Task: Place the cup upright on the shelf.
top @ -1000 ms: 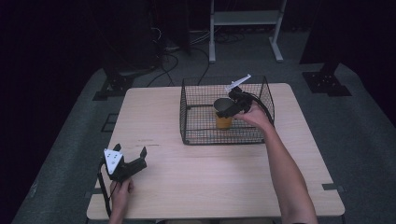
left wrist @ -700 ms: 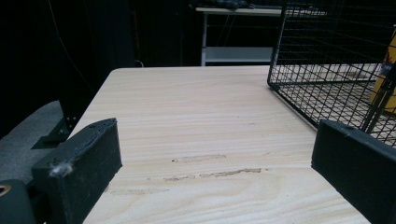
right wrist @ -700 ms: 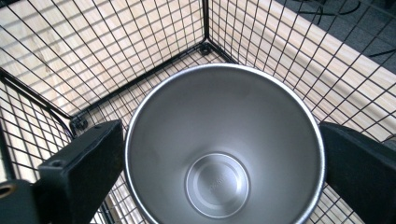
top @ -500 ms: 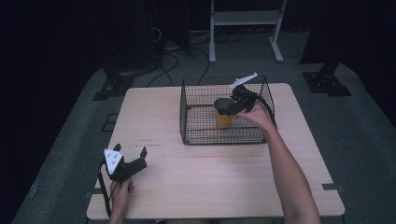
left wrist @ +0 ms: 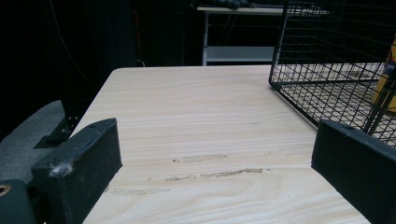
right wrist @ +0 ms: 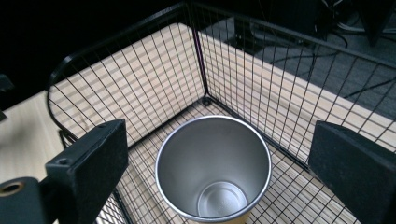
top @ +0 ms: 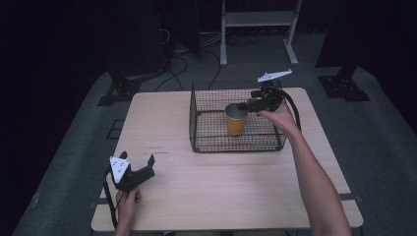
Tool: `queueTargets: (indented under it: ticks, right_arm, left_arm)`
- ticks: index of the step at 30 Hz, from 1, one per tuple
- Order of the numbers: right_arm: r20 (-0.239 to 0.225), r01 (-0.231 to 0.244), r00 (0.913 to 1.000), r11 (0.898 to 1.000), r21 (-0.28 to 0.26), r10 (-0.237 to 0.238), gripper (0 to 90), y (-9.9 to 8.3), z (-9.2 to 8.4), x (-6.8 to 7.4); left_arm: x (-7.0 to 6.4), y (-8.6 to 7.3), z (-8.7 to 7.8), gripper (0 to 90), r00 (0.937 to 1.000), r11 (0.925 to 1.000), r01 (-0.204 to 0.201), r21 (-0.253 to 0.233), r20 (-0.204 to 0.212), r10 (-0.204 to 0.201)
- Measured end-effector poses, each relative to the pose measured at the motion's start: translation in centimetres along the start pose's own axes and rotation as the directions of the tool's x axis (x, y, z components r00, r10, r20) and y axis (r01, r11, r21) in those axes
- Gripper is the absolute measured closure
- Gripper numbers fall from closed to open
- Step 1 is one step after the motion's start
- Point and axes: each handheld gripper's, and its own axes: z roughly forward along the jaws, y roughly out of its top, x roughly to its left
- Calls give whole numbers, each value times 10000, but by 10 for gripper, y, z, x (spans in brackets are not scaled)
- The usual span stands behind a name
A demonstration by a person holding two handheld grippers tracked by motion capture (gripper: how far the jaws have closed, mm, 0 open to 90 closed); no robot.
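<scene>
High view: a black wire basket sits at the upper centre of the wooden table, with 1 orange cup with steel lining standing upright inside it. The right gripper hovers at the cup's rim, jaws spread apart on either side and empty. At lower left, the left gripper rests near the table edge, jaws apart, holding nothing.
</scene>
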Motion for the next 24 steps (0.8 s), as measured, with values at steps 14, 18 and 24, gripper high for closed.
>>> queueTargets:
  ticks: [14,18,24]
  right_arm:
    - [-218,-18,9998,9998,-174,14,51,0,-30,13]
    - [-248,-11,9997,9998,-193,6,51,-2,-36,16]
    - [-472,-27,9989,9998,-193,18,51,-10,-44,21]
  left_arm:
    - [-1,0,-1,8,10000,10000,-52,4,40,52]
    - [0,0,-1,8,10000,10000,-21,11,54,21]
    - [-1,0,-1,8,10000,10000,-61,17,65,61]
